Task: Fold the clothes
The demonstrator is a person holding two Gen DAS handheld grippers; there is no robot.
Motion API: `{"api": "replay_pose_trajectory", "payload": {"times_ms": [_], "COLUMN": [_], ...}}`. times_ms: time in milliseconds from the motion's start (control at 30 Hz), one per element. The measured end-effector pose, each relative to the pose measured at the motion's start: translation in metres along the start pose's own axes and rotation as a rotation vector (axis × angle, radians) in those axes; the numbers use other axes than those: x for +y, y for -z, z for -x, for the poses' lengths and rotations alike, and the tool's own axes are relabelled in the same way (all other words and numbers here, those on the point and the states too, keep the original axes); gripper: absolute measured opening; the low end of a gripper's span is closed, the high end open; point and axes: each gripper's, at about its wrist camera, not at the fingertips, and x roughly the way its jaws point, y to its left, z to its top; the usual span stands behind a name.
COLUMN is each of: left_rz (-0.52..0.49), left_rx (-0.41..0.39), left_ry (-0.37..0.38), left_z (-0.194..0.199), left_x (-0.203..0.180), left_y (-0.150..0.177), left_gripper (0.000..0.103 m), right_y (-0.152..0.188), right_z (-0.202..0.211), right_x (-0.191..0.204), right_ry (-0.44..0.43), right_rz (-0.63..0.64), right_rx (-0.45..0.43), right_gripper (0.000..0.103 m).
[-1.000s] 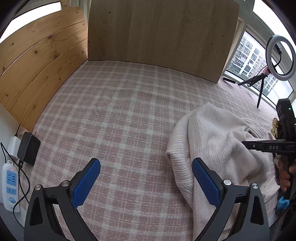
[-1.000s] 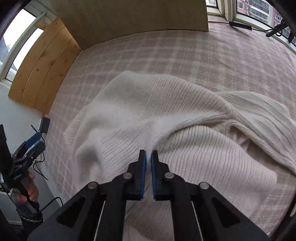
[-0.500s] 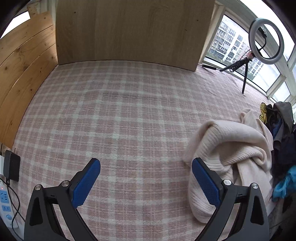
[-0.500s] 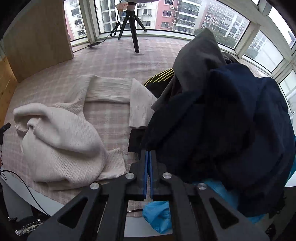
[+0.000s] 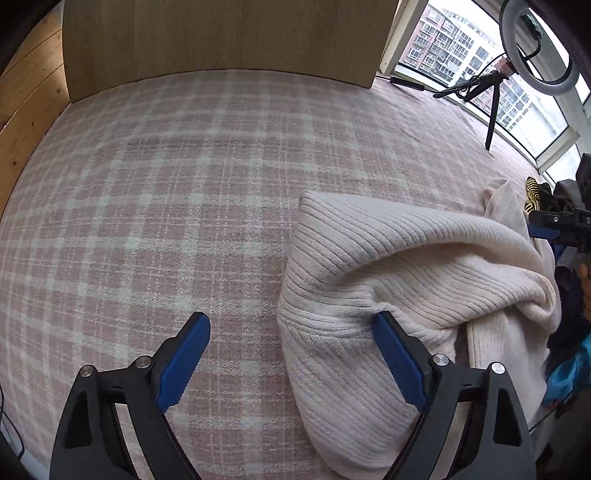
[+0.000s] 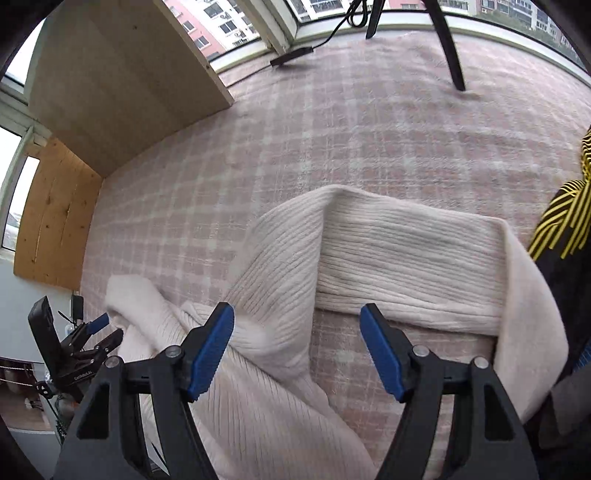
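Observation:
A cream ribbed sweater (image 5: 406, 266) lies crumpled on the pink plaid cloth (image 5: 184, 192). My left gripper (image 5: 291, 350) is open and empty, just above the sweater's near left edge, its right finger (image 5: 395, 354) touching the knit. In the right wrist view the sweater (image 6: 369, 251) spreads across the middle, one sleeve folded over. My right gripper (image 6: 297, 343) is open and empty, low over the sweater. The left gripper also shows there at the far left (image 6: 92, 336), and the right gripper shows at the right edge of the left wrist view (image 5: 554, 225).
A pile of dark clothes with a yellow-striped piece (image 6: 569, 218) lies right of the sweater. A ring light on a tripod (image 5: 532, 44) stands by the window. Wooden panels (image 5: 221, 33) line the far and left sides. A tripod leg (image 6: 450, 55) stands on the cloth.
My right gripper has opened and swung from the dark clothes pile back over the sweater. My left gripper has moved closer to the sweater's left edge, still open.

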Motion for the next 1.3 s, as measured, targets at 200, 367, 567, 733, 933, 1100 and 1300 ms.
{"api": "replay_pose_trajectory", "payload": {"times_ms": [200,367,567,733,933,1100,1300], "left_rz": [0.044,0.072,-0.023,-0.158,-0.229,-0.291,-0.567], "left_rx": [-0.028,-0.187,-0.434,-0.466,-0.233,-0.133,-0.052], "left_ry": [0.118,0.214,0.247,0.278,0.158,0.150,0.166], "left_z": [0.006,0.085,0.227,0.278,0.194,0.135,0.098], "left_x": [-0.004,0.013,0.029,0.032,0.040,0.029,-0.040], "left_y": [0.000,-0.025,-0.057,-0.047,-0.006,0.011,0.039], "left_gripper": [0.009,0.006,0.005,0.012,0.034,0.034,0.036], "right_y": [0.011,0.022,0.084,0.150,0.184,0.195,0.173], "right_z": [0.019,0.145,0.302,0.312,0.193,0.154,0.135], "right_x": [0.028,0.033,0.015,-0.004,-0.035,-0.033,-0.010], "right_ry": [-0.135,-0.190,-0.216,-0.168,-0.033,0.059,0.143], "right_rz": [0.052,0.034,-0.051,-0.138,-0.227,-0.174,0.051], "right_rx": [-0.147,-0.438,-0.810,-0.785,-0.350,-0.292,-0.339], "right_gripper": [0.011,0.009,0.008,0.011,0.019,0.024,0.050]}}
